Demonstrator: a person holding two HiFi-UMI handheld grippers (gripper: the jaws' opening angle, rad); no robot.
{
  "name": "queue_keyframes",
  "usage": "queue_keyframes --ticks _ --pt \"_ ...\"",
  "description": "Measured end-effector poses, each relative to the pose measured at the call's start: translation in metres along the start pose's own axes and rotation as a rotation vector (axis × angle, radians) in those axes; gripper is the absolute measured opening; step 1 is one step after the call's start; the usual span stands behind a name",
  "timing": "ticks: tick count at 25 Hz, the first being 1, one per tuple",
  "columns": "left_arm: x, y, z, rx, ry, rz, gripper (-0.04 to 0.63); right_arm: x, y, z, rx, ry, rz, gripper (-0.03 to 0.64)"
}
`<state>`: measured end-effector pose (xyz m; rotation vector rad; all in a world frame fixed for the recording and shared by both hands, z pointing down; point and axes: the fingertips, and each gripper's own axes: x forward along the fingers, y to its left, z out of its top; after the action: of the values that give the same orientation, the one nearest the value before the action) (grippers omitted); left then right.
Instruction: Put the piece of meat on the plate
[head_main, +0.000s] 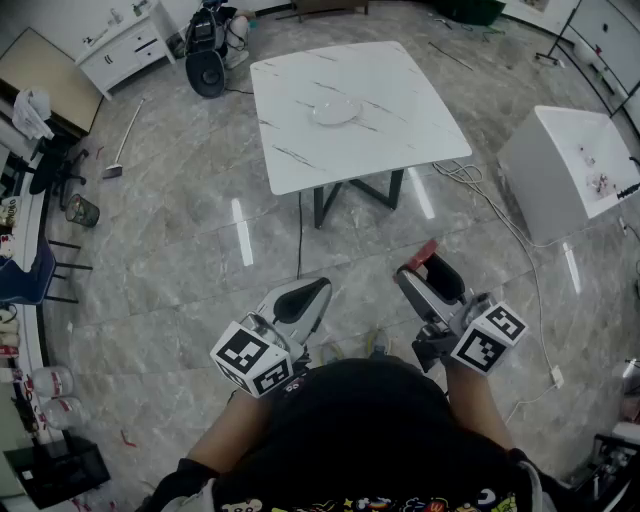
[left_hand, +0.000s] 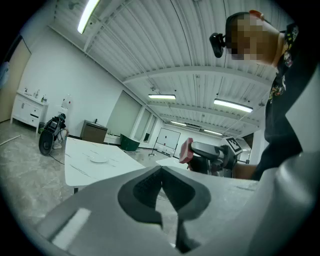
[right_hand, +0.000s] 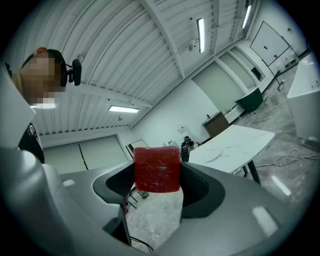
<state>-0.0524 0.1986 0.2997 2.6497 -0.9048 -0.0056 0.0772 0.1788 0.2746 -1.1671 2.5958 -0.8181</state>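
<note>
A red block of meat (right_hand: 157, 169) sits clamped between the jaws of my right gripper (right_hand: 156, 175), which is shut on it. In the head view the same meat (head_main: 423, 254) pokes out at the tip of the right gripper (head_main: 425, 262), held over the floor in front of the person. The white plate (head_main: 336, 110) lies on the white marble table (head_main: 400, 130), well ahead of both grippers. My left gripper (head_main: 315, 290) is shut with nothing in it, its jaw tips touching (left_hand: 161, 170). The plate (left_hand: 98, 159) also shows far off in the left gripper view.
A white box-shaped cabinet (head_main: 565, 170) stands to the right of the table, with cables (head_main: 480, 190) trailing on the floor. A fan (head_main: 208, 70) and a white dresser (head_main: 125, 45) are at the far left. Chairs and clutter (head_main: 40, 260) line the left wall.
</note>
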Motion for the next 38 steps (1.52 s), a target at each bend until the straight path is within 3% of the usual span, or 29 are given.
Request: queue_keyframes --ticks 9,38 --pt "0.010 -0.005 0.012 0.021 -0.007 0.084 0.000 -0.010 -0.004 0.008 -0.139 0.021 -0.037 0.308" --pt "0.111 -0.082 -0.029 -0.017 0.056 0.123 0.000 -0.076 -0.084 0.034 -0.160 0.070 0.039 0.310"
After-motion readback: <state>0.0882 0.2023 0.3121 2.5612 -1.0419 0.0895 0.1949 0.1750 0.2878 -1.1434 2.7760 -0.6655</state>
